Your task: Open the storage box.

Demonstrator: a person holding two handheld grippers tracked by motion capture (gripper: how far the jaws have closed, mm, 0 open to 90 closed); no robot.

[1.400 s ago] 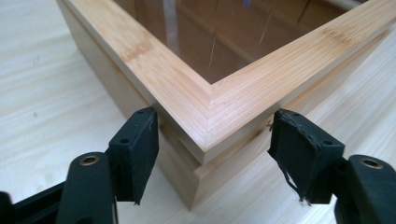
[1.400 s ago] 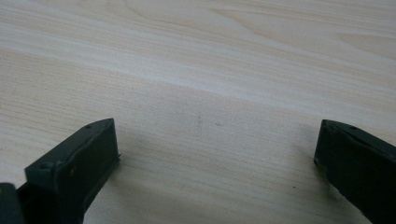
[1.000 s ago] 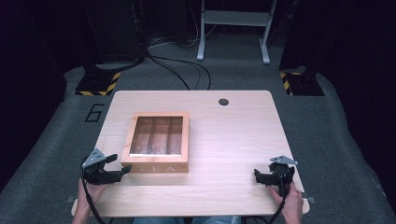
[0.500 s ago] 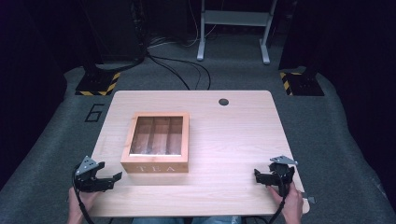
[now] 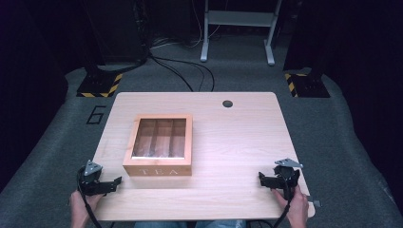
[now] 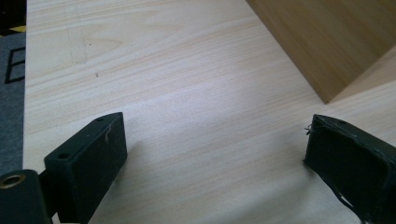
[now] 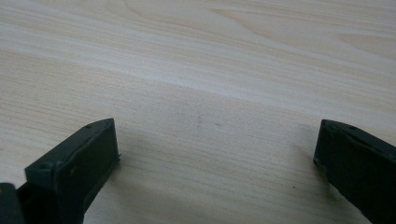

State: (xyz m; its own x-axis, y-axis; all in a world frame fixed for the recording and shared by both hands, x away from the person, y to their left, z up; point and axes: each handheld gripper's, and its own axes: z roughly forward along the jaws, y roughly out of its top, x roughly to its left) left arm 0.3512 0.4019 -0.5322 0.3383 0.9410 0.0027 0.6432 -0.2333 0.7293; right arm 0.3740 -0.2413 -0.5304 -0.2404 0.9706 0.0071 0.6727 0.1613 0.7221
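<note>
A wooden tea box (image 5: pixel 160 144) with a glass lid and "TEA" on its front sits left of centre on the light wooden table (image 5: pixel 237 137). My left gripper (image 5: pixel 114 182) rests at the table's front left corner, open, pointing right toward the box's front left corner. In the left gripper view its jaws stand wide apart over bare wood, with the tea box (image 6: pixel 327 42) corner at upper right. My right gripper (image 5: pixel 263 179) sits near the front right edge, open. The right gripper view has its jaws spread wide over bare table (image 7: pixel 196 70), holding nothing.
A round cable hole (image 5: pixel 227 103) lies at the table's far side. Grey carpet surrounds the table, with a "6" mark (image 5: pixel 96 114) at left, black-yellow striped bases (image 5: pixel 100 85) and a white metal stand (image 5: pixel 237 28) behind.
My left gripper has drawn back toward the front left corner, away from the tea box's front. The right gripper has stayed put.
</note>
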